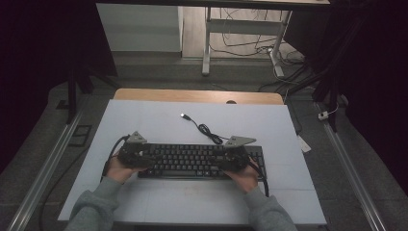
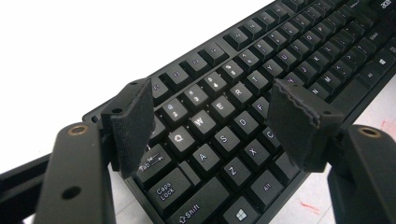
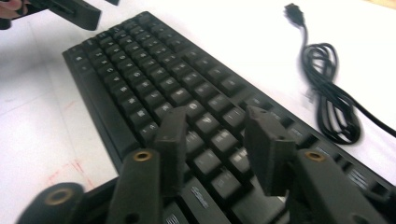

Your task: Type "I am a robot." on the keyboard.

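Observation:
A black keyboard (image 1: 192,161) lies flat on the white tabletop (image 1: 144,120), near the front. Its cable (image 1: 206,130) runs back in a loose coil to a USB plug (image 1: 184,115) lying free. My left gripper (image 1: 140,155) hovers over the keyboard's left end. In the left gripper view the keyboard (image 2: 243,93) lies under that gripper (image 2: 212,121), whose jaws stand wide apart above the W, S and D keys and hold nothing. My right gripper (image 1: 232,157) is over the right end. It (image 3: 217,144) is open above the keys (image 3: 154,79), beside the cable (image 3: 329,93).
A wooden table edge (image 1: 197,95) shows behind the white top. Beyond it stand white desk legs (image 1: 207,43) with loose wires on the floor. Metal rails (image 1: 48,163) run along both sides. The person's grey sleeves (image 1: 96,204) come in from the bottom.

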Demonstrator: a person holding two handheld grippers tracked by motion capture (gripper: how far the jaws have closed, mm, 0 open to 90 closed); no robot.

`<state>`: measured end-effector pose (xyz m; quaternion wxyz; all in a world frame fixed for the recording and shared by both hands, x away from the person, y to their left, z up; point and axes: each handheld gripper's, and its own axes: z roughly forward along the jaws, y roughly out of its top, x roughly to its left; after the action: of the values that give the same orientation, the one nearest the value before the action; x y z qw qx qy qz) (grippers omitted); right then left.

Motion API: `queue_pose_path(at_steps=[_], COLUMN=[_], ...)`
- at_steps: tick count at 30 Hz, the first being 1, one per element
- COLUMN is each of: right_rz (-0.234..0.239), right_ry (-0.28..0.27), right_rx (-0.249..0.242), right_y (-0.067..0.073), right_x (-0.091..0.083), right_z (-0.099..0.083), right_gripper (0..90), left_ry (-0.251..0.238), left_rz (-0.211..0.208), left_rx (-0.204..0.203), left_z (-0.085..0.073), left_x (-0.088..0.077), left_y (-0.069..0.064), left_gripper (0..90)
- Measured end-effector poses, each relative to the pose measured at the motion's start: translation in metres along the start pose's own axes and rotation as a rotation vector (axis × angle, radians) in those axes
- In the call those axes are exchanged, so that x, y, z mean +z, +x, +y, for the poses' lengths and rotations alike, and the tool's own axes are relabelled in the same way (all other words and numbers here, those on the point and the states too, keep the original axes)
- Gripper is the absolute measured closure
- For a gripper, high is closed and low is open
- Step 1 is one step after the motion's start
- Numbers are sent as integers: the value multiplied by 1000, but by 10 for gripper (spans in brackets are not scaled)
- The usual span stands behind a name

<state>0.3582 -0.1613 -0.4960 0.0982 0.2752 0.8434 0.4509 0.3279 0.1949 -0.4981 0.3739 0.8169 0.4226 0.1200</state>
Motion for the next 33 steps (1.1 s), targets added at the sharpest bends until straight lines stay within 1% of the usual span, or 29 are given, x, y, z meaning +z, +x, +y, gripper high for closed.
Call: queue_pose_path(at_steps=[6, 10, 13, 14, 16, 21, 24, 28, 33], right_rz=[-27, -39, -59, -54, -63, -82, -89, -91, -91], right_ry=[-6, -10, -14, -21, -25, -33, -28, -36, -26], right_rx=[10, 21, 31, 40, 46, 54, 54, 56, 39], right_y=[-7, -12, -17, -18, -21, -25, -28, -28, -26], right_x=[-10, -21, -29, -32, -38, -47, -50, -51, -50], right_z=[-7, -12, -18, -20, -23, -30, -33, -33, -32], right_gripper=[509, 498, 490, 486, 482, 471, 469, 470, 470], left_ry=[1, 1, 2, 1, 1, -1, -2, -1, -5], left_rz=[1, 0, 0, 0, -1, -1, 1, 2, 2], left_rx=[-1, 0, 2, 2, 3, 1, 1, 2, 5], left_z=[0, 0, 0, 0, 0, 0, 0, 0, 1], left_x=[0, 0, 0, 0, 0, 0, 0, 0, 0], left_y=[0, 0, 0, 0, 0, 0, 1, 0, -1], left_gripper=[319, 319, 319, 318, 318, 318, 318, 318, 319])
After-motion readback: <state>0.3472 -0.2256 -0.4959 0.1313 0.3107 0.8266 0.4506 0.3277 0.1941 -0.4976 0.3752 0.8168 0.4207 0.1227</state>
